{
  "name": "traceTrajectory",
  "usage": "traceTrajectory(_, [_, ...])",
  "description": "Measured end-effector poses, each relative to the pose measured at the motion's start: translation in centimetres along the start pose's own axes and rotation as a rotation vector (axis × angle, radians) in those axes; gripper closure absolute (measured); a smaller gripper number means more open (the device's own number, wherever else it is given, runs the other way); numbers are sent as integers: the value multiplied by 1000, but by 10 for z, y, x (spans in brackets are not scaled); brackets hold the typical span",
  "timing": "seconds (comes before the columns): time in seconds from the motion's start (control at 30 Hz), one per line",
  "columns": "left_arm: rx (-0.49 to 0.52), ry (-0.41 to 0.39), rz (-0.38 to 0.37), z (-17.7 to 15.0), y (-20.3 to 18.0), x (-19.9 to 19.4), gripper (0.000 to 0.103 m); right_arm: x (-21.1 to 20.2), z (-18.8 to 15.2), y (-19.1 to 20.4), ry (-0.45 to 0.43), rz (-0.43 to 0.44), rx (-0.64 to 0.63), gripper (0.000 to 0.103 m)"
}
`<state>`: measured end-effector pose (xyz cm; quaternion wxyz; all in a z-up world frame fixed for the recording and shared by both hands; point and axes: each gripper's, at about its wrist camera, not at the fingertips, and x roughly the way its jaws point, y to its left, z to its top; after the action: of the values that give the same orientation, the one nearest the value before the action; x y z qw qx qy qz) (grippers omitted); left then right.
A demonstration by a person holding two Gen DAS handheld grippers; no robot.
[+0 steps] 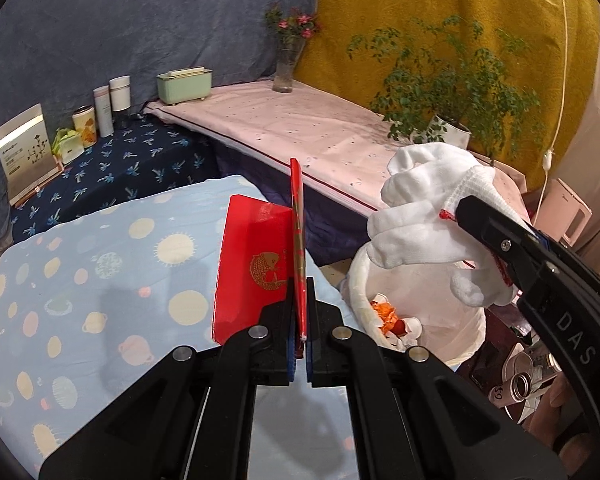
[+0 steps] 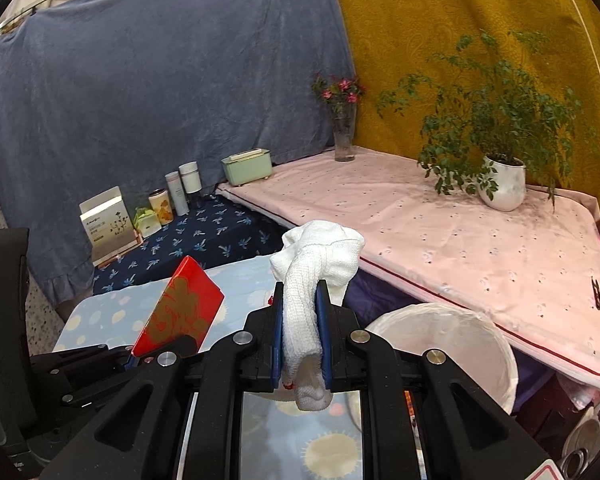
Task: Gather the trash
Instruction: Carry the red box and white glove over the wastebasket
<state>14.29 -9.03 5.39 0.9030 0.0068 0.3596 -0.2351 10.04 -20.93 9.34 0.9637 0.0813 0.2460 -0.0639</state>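
Note:
My left gripper (image 1: 300, 300) is shut on a red envelope (image 1: 256, 264) with a gold fish print, held edge-up above the light blue dotted cloth (image 1: 80, 280). The same red envelope (image 2: 180, 312) shows at the lower left of the right wrist view. My right gripper (image 2: 302, 300) is shut on a white knitted glove (image 2: 316, 264), which bunches above the jaws and hangs below them. In the left wrist view that white glove (image 1: 428, 216) hangs over a white-lined trash bin (image 1: 452, 320) with orange and white scraps inside. The bin's rim (image 2: 460, 316) lies just right of my right gripper.
A pink-covered table (image 2: 460, 240) carries a potted plant (image 2: 504, 184), a glass vase of flowers (image 2: 344, 136) and a mint green box (image 2: 248, 168). Bottles, a cup and a small box (image 2: 108, 220) stand on the dark blue patterned cloth. Metal cans (image 1: 524, 380) lie beside the bin.

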Motion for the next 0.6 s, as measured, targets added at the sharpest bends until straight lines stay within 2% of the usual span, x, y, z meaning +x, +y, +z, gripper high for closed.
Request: traceTrajectory(0.6, [115, 40, -57, -6, -63, 20, 101, -16, -11, -74, -13, -93, 106, 89])
